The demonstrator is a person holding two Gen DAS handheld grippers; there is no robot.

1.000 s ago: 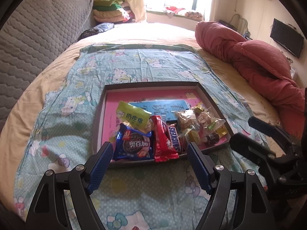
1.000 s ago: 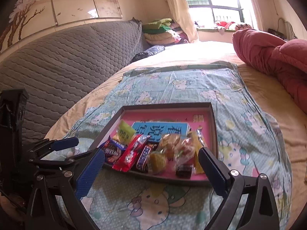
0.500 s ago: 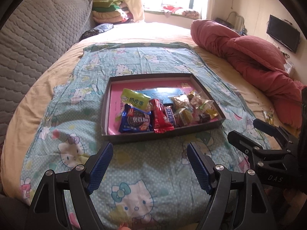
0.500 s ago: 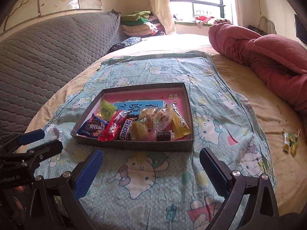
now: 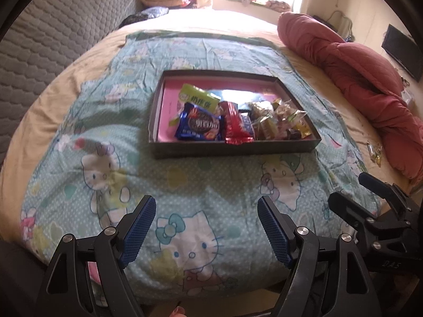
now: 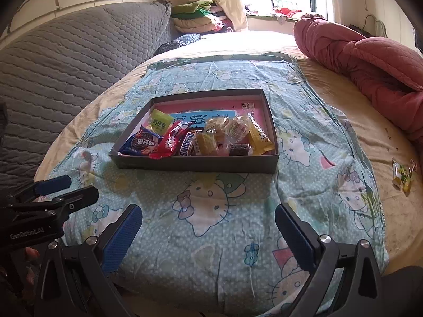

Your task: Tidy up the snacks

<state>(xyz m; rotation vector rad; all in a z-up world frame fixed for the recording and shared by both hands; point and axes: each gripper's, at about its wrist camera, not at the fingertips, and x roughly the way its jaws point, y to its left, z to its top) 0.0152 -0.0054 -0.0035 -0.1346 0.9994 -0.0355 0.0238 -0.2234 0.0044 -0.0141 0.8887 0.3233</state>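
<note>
With both my left fingers point(image 5: 205, 227) and right fingers point(image 6: 208, 236) wide open and empty above the bed, the light, crinkly, slippery snack packets point(image 6: 197, 138) lie in the shallow box point(image 6: 195, 164), best pinched mid-wrapper.

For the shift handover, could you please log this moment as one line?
left gripper: open, empty | right gripper: open, empty | snacks: in gray box | stray candy: on bedsheet
</note>
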